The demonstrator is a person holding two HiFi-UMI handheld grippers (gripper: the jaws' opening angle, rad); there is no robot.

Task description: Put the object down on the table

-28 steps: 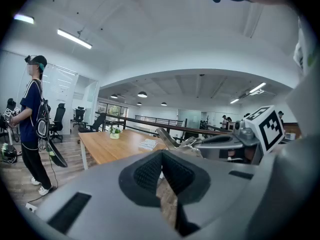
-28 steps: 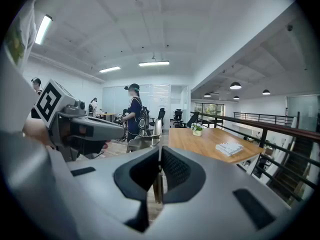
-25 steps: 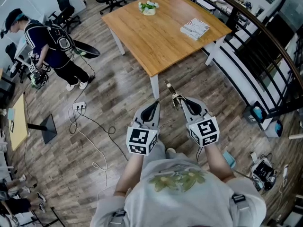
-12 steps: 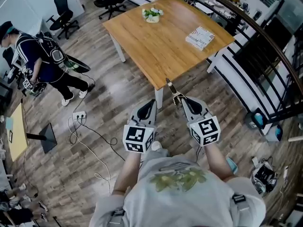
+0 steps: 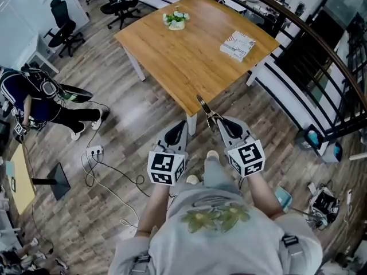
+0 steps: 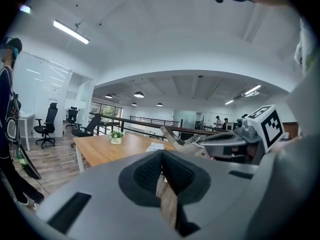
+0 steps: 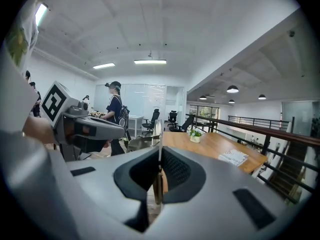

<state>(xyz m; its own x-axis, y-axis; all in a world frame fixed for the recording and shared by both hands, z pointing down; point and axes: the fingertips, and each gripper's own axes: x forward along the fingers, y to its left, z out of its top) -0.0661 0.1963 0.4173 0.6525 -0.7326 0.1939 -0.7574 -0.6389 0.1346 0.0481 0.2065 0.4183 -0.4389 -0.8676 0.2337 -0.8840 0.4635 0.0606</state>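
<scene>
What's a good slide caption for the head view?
Right gripper holds a thin metal tool near the wooden table corner; left gripper shut and empty.

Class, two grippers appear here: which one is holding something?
The right gripper, shut on a thin metal utensil that sticks out ahead of it; the left gripper is shut on nothing.

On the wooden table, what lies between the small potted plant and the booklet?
Nothing. Between the potted plant and the booklet the table top is bare wood, as the head view shows.

A potted plant (image 5: 175,19) and a booklet (image 5: 238,44) sit well apart.
</scene>
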